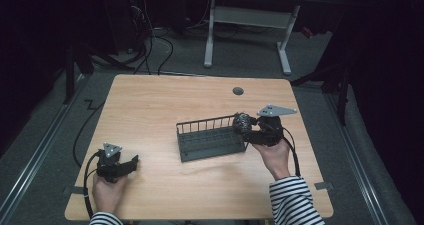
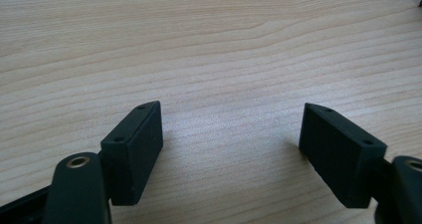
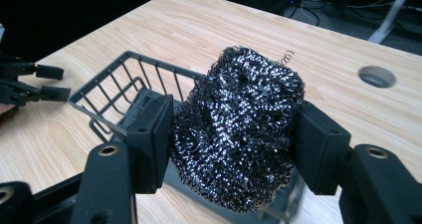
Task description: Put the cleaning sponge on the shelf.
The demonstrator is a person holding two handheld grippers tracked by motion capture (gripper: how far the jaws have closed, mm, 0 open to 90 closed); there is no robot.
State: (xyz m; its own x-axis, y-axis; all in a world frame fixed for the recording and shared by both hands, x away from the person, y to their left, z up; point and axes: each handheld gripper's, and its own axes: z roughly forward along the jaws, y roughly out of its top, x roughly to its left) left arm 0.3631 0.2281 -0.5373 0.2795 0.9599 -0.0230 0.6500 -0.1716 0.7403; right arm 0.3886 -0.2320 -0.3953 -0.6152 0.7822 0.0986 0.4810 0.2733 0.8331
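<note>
Nearest the person, the left hand-held gripper [image 1: 131, 162] rests on the worktop [image 1: 150, 105], jaws spread with nothing between them. Farther out, the right hand-held gripper [image 3: 234, 134] pinches a wire scouring ball [image 3: 239, 129] from both sides, held at the right end of the dark wire basket [image 1: 210, 137]. To do this well, I'd keep the squeeze steady, bring the ball fully over the basket's rim, lower it clear of the wires, and only then spread the jaws.
</note>
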